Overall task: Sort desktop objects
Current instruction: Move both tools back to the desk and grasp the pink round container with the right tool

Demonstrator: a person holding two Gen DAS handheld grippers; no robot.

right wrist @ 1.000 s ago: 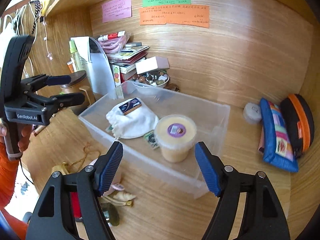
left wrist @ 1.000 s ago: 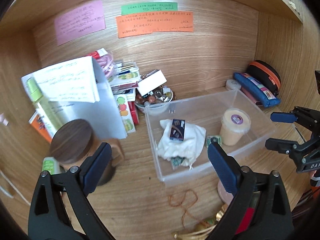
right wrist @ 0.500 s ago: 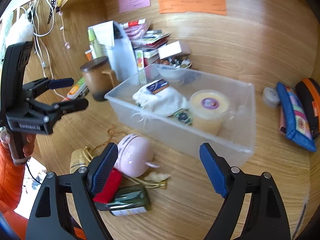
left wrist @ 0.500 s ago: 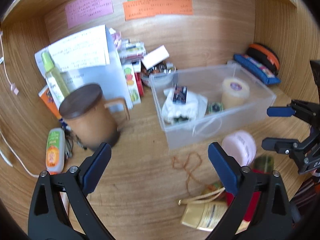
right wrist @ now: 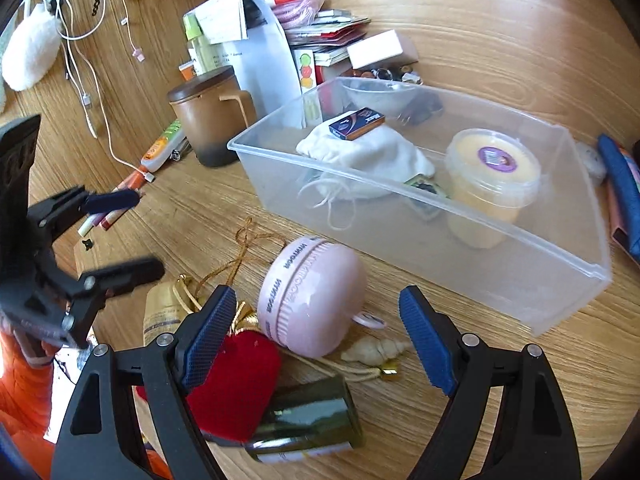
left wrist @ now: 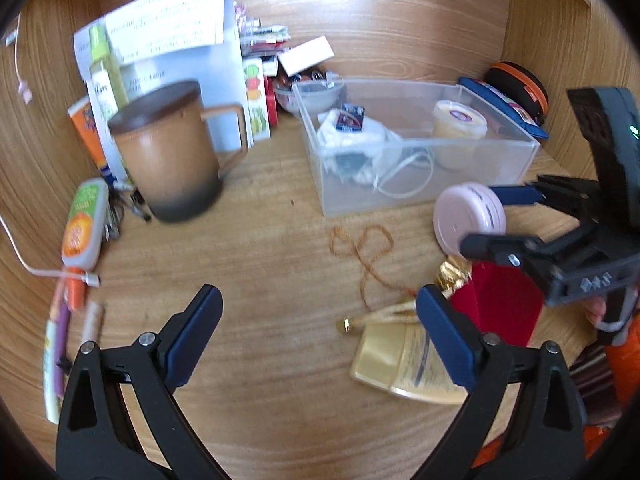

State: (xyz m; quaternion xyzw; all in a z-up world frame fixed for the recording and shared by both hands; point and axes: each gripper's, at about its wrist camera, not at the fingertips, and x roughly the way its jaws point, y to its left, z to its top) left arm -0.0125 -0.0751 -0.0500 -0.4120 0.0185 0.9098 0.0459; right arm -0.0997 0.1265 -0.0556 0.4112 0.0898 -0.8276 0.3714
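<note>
A clear plastic bin (left wrist: 420, 196) (right wrist: 440, 240) holds a white pouch (right wrist: 368, 156), a small dark box and a yellow tub (right wrist: 492, 176). In front of it lie a pink round case (right wrist: 316, 300) (left wrist: 464, 212), a red velvet pouch (right wrist: 236, 392), a gold pouch (left wrist: 404, 360), a green bottle (right wrist: 304, 420), a seashell (right wrist: 376, 350) and a gold cord (left wrist: 364, 248). My right gripper (right wrist: 316, 340) (left wrist: 496, 220) is open; the pink case sits between its fingers, untouched. My left gripper (left wrist: 320, 336) (right wrist: 128, 234) hangs open over bare desk, left of the gold pouch.
A brown lidded mug (left wrist: 168, 152) stands left of the bin, with papers and booklets (left wrist: 172, 40) behind it. A green-orange tube (left wrist: 82, 220) and pens (left wrist: 56, 344) lie at the far left. Pencil cases (left wrist: 504, 104) sit right of the bin. Cables hang on the left wall.
Both grippers have sunk and drawn back from the bin toward the loose items in front of it. The right jaws have spread wider. The pink case now lies between the right fingers.
</note>
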